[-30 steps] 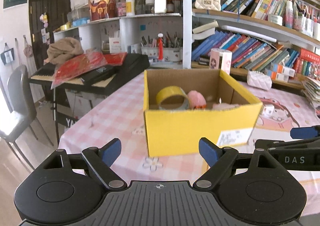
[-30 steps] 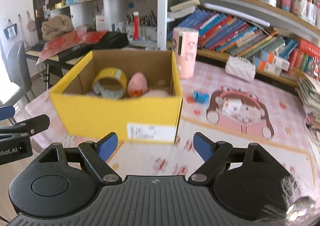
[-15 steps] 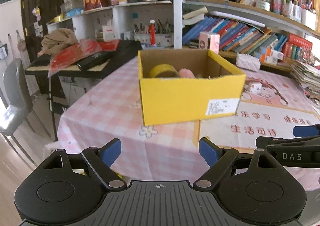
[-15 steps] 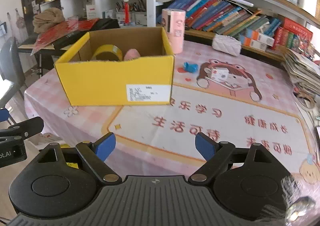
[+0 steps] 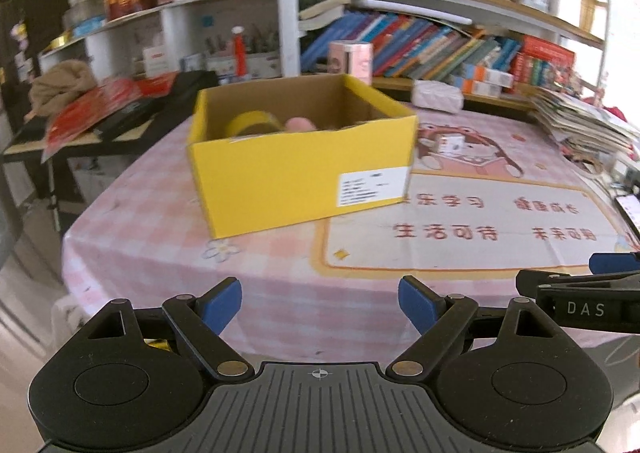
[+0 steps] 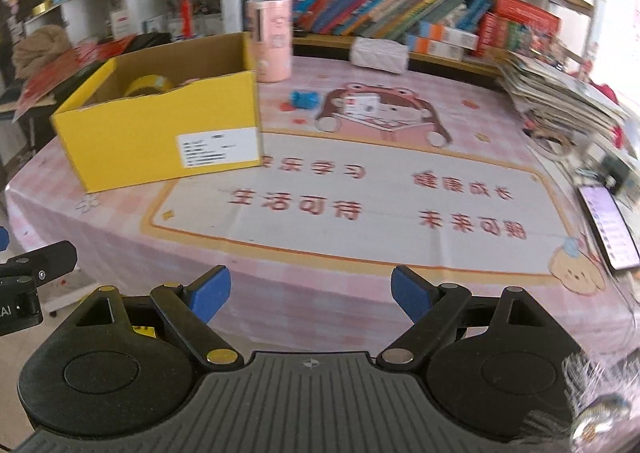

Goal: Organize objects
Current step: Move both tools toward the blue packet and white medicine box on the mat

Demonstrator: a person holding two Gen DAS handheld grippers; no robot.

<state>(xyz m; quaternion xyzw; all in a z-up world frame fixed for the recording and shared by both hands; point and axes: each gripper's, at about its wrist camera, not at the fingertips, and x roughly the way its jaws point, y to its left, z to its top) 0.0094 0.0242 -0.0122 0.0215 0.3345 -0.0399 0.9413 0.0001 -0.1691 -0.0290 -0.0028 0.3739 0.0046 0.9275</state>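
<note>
From my left claw (image 5: 320, 307), spread wide and empty, the yellow box (image 5: 300, 169) sat on the pink tablecloth (image 5: 160, 253), tape roll (image 5: 250, 123) inside. From my right claw (image 6: 310, 299), its jaws freshly widened and empty, a blue toy (image 6: 304, 99) lay beside the box.

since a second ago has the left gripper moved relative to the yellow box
Yes. The left gripper has backed away from the yellow box: the box looks smaller and sits higher in its view, with more tablecloth showing before it.
</note>
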